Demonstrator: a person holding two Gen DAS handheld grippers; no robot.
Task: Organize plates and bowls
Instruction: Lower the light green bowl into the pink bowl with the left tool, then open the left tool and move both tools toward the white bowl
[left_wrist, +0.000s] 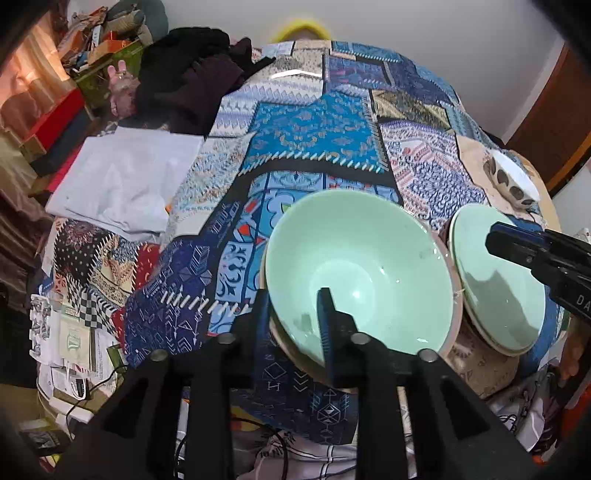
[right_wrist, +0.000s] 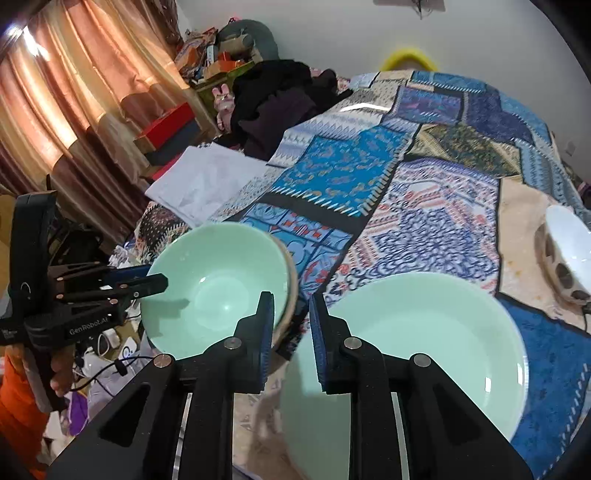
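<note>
— Two grippers: what does each have?

— Left gripper (left_wrist: 294, 295) straddles the near rim of the green bowl (left_wrist: 369, 258), one finger inside the hollow and one outside the wall. The jaws stand a little apart; I cannot tell whether the pads press on the wall.

— And the other?

— Right gripper (right_wrist: 291, 297) has its ribbed blue pads a narrow gap apart and grips nothing. The left rim of the green plate (right_wrist: 424, 332) runs under that gap; from the left wrist view its fingers hang above the plate and cast a shadow on it.

— Where do things lie from there?

— The plate spreads ahead and to the right of the right gripper; the green bowl sits just to its left, close beside the plate. Both rest on the patchwork tablecloth (left_wrist: 314, 140), printed in blue, white and red patches with stitched seams, which stretches far ahead of both grippers.

— Shapes, finishes?

— Plate: wide, shallow, glossy pale-green glaze. Bowl: deep, round, same glaze, nested in a lower bowl (right_wrist: 291, 291) with a beige outside. Far right of the right gripper tilts a spotted bowl (right_wrist: 565, 251), white inside.
</note>
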